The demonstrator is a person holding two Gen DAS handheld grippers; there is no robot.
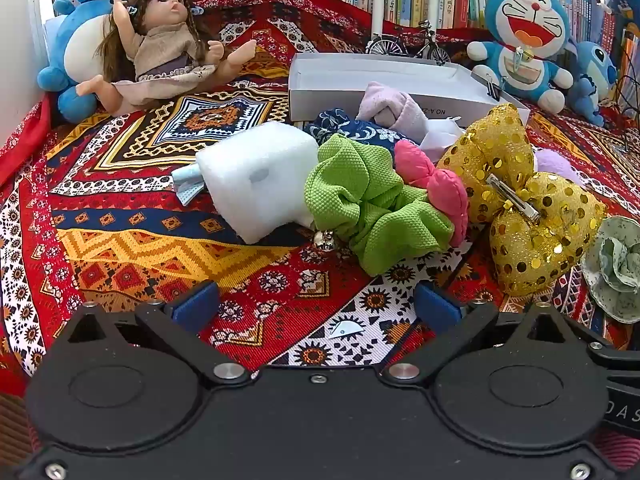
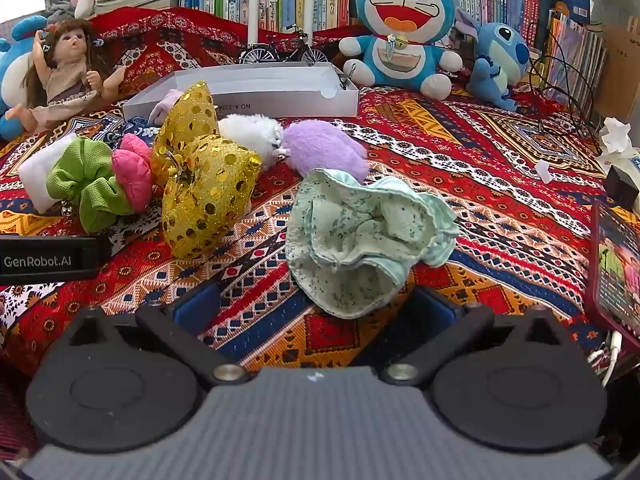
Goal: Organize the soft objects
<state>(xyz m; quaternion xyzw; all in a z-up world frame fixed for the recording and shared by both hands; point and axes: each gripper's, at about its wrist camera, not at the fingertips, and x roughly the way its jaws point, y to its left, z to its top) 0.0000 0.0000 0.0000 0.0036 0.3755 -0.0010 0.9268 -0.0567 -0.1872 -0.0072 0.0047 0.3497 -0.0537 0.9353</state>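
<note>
Nearest to us, our left gripper hangs over the red patterned cloth that covers the surface, its jaws spread wide with nothing between them. Our right gripper is likewise released, and the crumpled pale green speckled fabric scrunchie lies just ahead of its blue pads, its near edge reaching in between them but not pressed.

A little farther, the soft things sit bunched together: a lime green waffle-textured scrunchie touches a pink padded fabric piece, and beside that lies a gold sequinned bow with its metal clip facing up. A white foam block rests against the lime scrunchie on the left. Behind the bow lie a fluffy white plush piece and a lilac plush piece, touching each other.

Beyond them stands an open shallow white cardboard box, appearing empty. At the back sit a long-haired doll and a blue-and-white cat plush toy before bookshelves.
</note>
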